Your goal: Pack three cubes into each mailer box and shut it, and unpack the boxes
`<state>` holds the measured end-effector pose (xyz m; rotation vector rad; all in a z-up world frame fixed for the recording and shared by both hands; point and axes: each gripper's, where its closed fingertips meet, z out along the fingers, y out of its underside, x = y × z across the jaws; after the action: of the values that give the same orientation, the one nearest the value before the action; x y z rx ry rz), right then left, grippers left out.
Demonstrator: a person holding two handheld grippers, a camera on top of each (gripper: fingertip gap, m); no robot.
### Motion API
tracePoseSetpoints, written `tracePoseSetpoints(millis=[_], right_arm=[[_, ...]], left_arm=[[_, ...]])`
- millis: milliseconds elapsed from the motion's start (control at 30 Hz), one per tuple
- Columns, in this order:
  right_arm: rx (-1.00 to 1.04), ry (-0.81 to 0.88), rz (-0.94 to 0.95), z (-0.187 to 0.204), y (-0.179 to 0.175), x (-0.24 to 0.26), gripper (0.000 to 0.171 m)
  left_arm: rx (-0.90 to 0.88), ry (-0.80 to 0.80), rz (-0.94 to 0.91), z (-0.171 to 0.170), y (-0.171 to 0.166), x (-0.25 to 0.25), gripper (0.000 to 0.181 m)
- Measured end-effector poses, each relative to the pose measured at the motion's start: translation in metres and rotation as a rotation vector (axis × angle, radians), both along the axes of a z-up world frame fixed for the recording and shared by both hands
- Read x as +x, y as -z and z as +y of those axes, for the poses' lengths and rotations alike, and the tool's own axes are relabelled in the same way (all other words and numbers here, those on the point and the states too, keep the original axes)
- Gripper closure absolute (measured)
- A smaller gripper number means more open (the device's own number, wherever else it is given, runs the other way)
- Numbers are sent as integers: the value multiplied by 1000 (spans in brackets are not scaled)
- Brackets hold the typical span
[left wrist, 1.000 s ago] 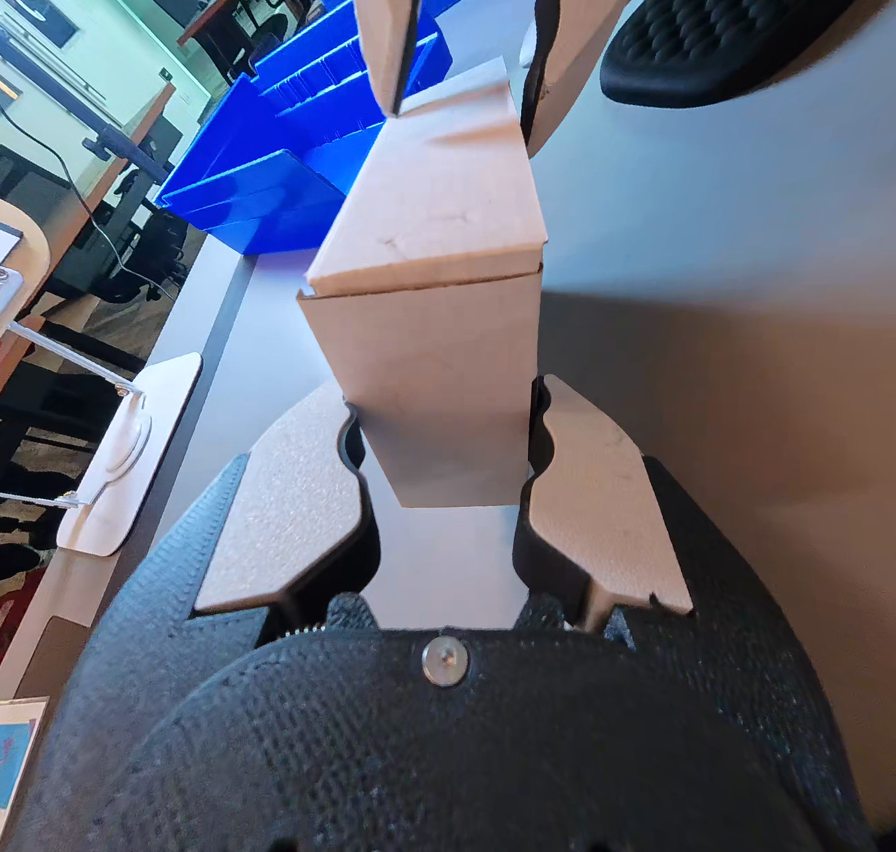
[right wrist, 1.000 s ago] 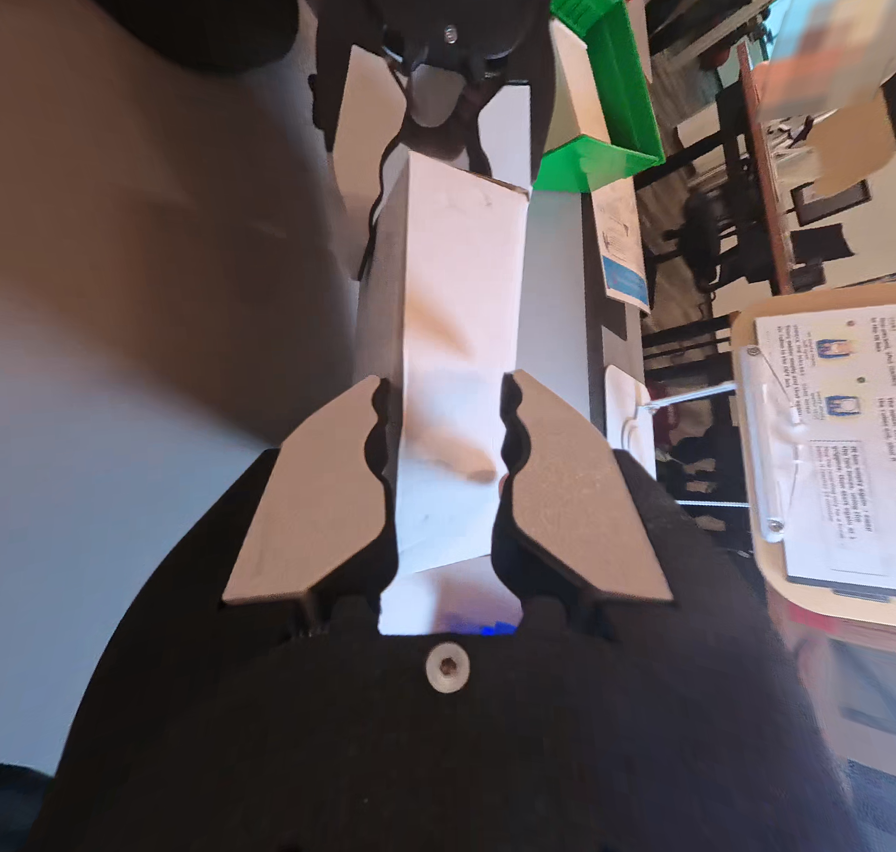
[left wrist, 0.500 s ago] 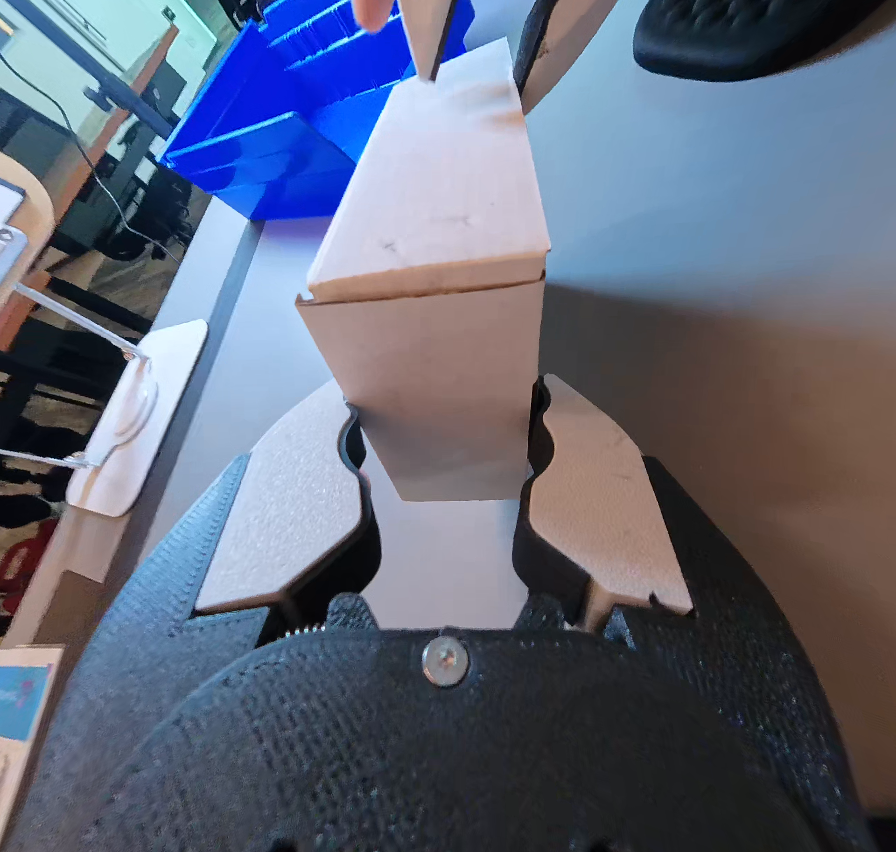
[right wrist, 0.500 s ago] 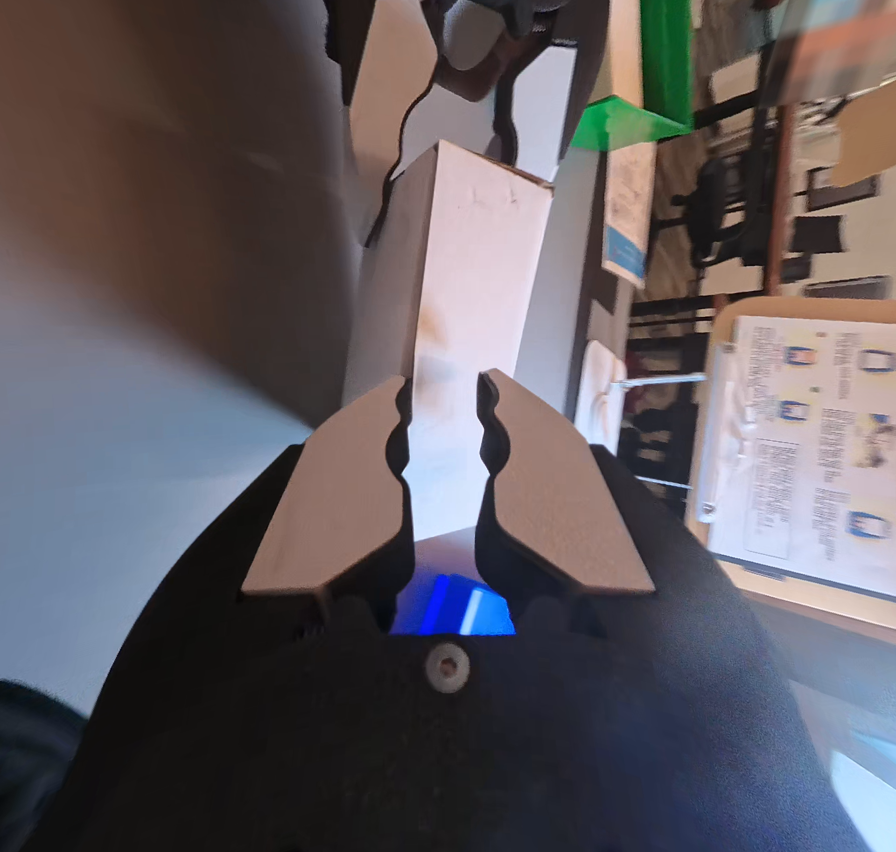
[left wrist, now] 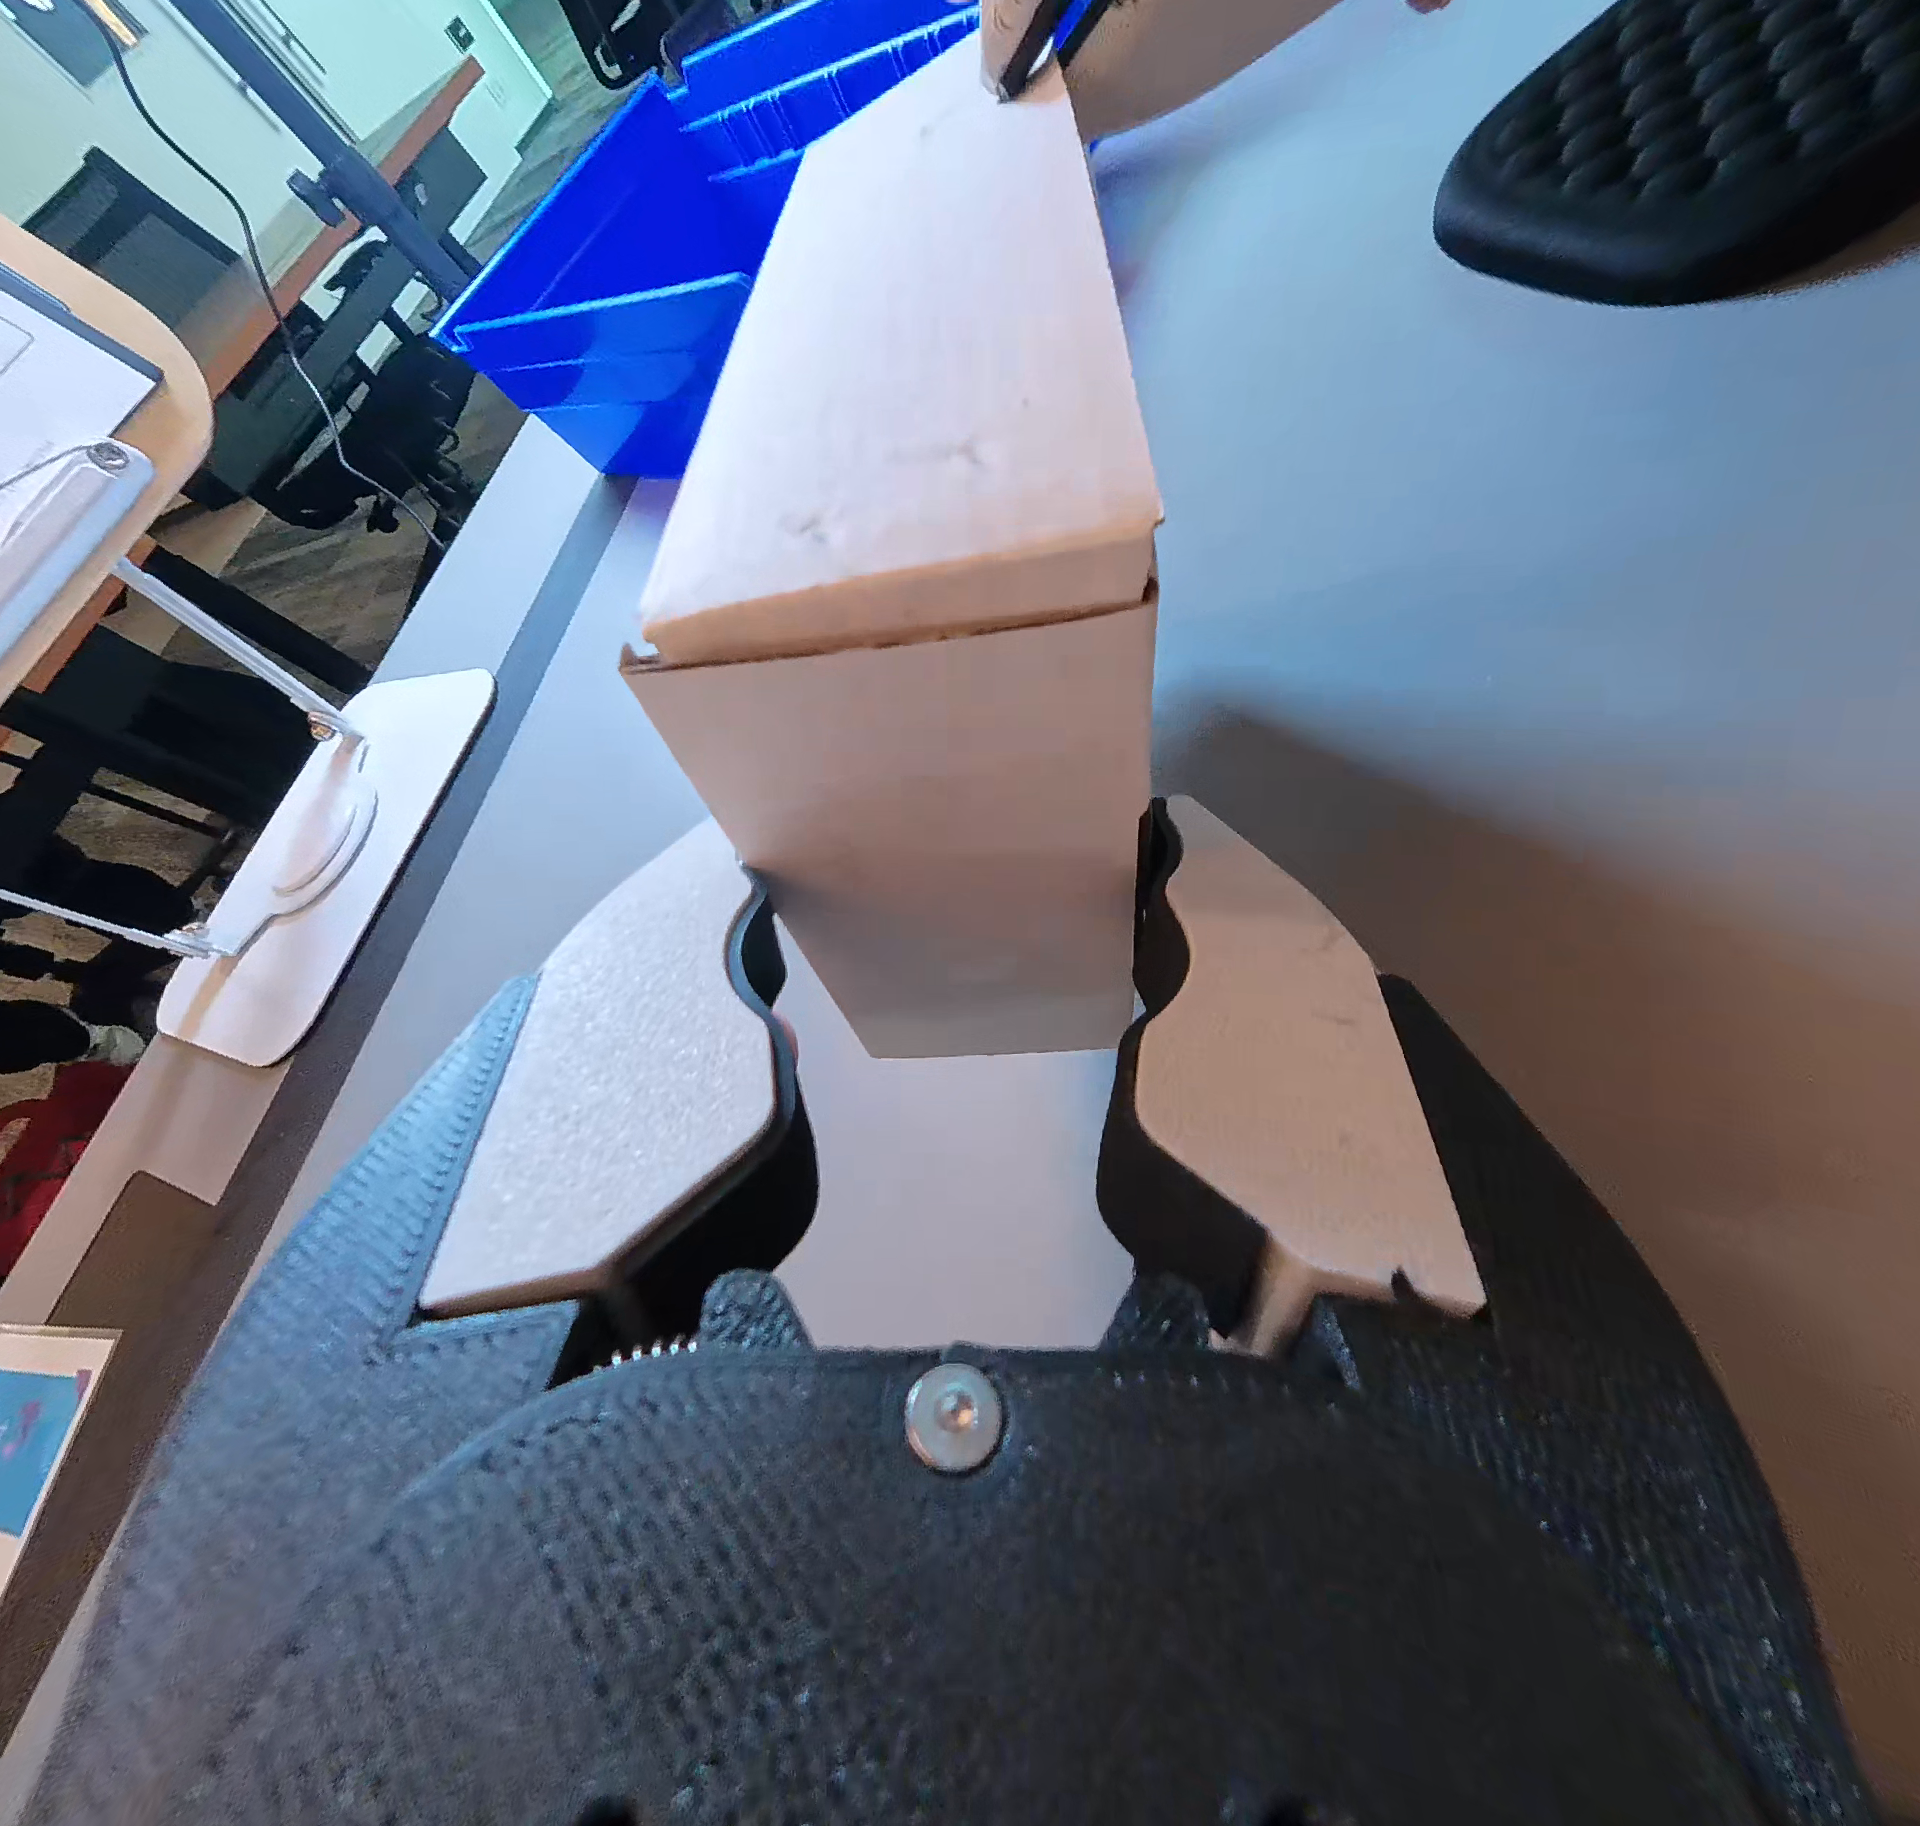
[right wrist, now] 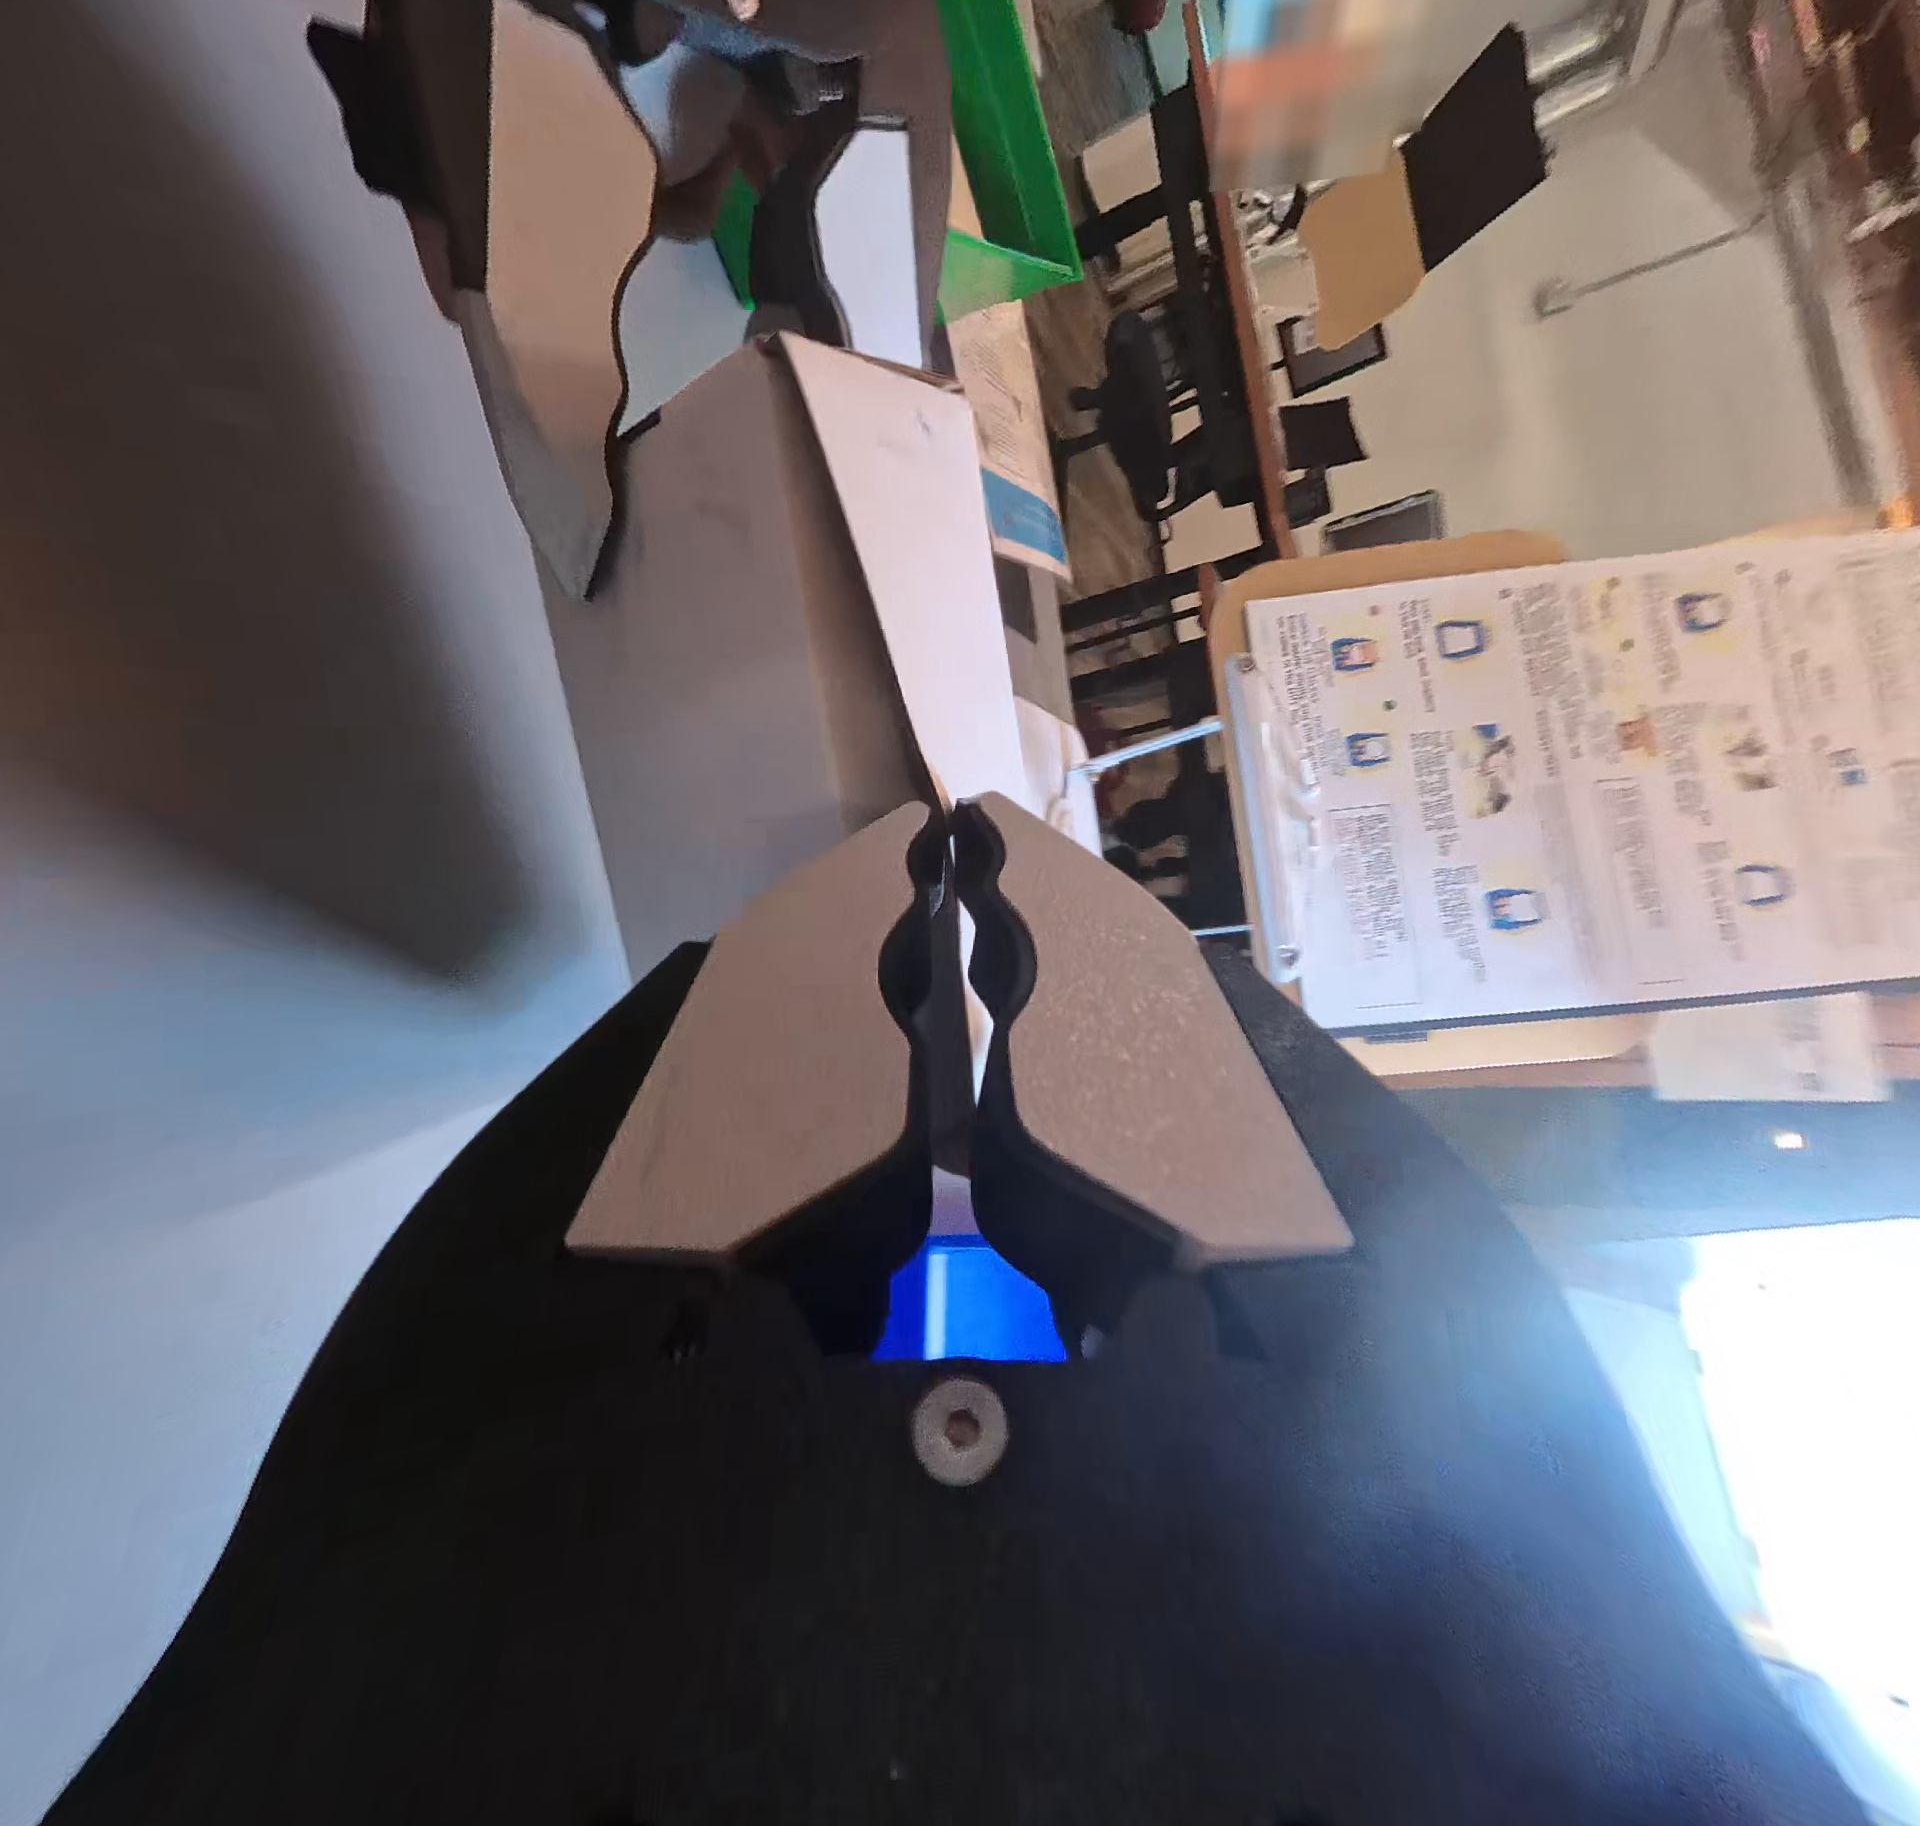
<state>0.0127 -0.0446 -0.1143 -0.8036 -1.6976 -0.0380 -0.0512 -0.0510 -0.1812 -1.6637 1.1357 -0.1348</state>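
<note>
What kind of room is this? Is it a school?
More likely an office or lab workroom. Desks and black office chairs stand behind the grey table, blue storage bins sit on it, and an instruction sheet is clipped on a stand.

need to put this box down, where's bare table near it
Bare grey table lies right of the box, between it and the black pad. Left of the box only a narrow strip runs to the table edge. Behind it the blue bins crowd the surface.
</note>
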Motion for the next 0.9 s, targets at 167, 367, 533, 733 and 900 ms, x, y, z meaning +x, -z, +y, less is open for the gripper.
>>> tracePoseSetpoints(millis=[167,367,533,733,900], right_arm=[[-151,25,48,4,-5,1,169],[-146,50,104,11,-3,0,170],[-25,78,60,17,16,-1,159],[115,61,-3,15,20,-8,165],[154,42,-33,16,21,-12,170]], left_arm=[[11,-1,-8,1,-3,2,114],[-99,15,-92,-3,0,6,115],[-230,60,-172,-9,10,15,115],[-231,87,-176,-11,11,14,115],[-231,121,-202,-14,8,13,115]])
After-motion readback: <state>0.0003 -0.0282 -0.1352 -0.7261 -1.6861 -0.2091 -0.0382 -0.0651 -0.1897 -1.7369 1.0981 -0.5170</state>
